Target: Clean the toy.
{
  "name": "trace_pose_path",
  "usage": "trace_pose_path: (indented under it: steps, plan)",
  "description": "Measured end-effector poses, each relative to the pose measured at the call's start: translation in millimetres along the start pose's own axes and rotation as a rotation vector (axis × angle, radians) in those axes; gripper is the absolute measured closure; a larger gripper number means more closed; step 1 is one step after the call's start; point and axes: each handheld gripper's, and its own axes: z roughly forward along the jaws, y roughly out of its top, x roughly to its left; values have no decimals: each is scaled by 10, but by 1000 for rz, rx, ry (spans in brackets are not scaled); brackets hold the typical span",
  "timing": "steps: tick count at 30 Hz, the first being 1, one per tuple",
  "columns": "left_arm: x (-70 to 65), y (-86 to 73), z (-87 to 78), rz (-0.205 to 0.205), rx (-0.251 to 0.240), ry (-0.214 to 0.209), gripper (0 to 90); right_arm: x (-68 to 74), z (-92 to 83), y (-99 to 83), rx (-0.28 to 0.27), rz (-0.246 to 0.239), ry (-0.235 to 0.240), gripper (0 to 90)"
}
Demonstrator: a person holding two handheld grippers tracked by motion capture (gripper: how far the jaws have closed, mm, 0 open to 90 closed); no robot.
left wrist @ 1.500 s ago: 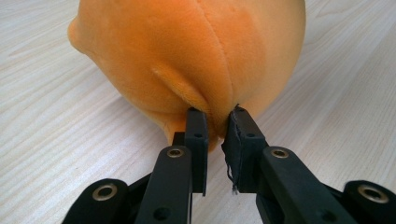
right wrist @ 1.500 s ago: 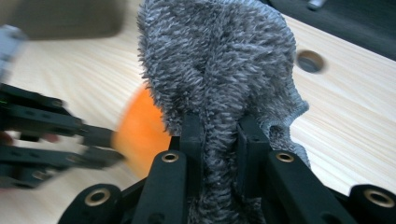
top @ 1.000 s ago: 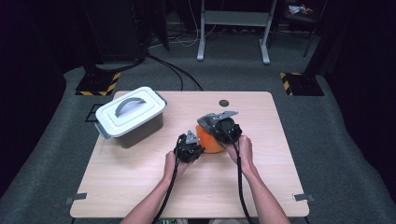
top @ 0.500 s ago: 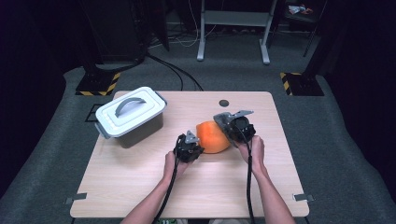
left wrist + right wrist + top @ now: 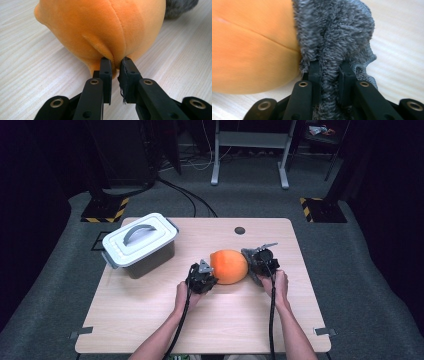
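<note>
An orange plush toy (image 5: 229, 266) with a grey fuzzy end (image 5: 334, 37) lies on the wooden table (image 5: 150, 320) between both hands. My left gripper (image 5: 206, 276) sits at the toy's left side, shut on a fold of the orange fabric (image 5: 100, 30). In the left gripper view the two pads pinch that fold at its lower seam. My right gripper (image 5: 256, 262) is at the toy's right end, shut on the grey fuzzy part, which bunches between its jaws in the right gripper view. The orange body (image 5: 249, 50) fills the left of that view.
A grey lidded box (image 5: 141, 244) with a handle stands at the table's back left. A small dark round hole (image 5: 240, 230) marks the table top near the back edge. Dark floor, cables and stands surround the table.
My right gripper has moved to the right and down with the grey end, and the orange toy has stretched out into plain view. The left gripper has stayed put.
</note>
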Motion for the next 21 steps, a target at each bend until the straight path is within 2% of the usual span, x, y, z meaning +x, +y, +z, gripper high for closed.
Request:
trace_pose_path:
  steps: [3, 7, 11, 14, 15, 18, 21]
  plan:
    - [4, -6, -2, -5, -1, 0, 806, -43, 102, -57, 18, 23, 23, 761]
    - [17, -10, -3, -8, 2, 0, 806, -41, 75, -49, 11, 30, 23, 761]
    - [12, -15, -6, -13, 8, -3, 805, -65, -81, -26, -18, 38, 16, 761]
    - [18, -10, -2, -5, 2, 1, 804, -60, -259, 15, -76, 15, 15, 761]
    - [19, -10, -1, -3, 3, 1, 805, -50, -318, 37, -96, 10, 32, 761]
    - [25, -12, -1, -10, -1, 3, 804, 33, -479, 119, -143, -13, 34, 761]
    - [30, -11, -6, -9, 2, -4, 802, 132, -570, 206, -181, -39, 77, 761]
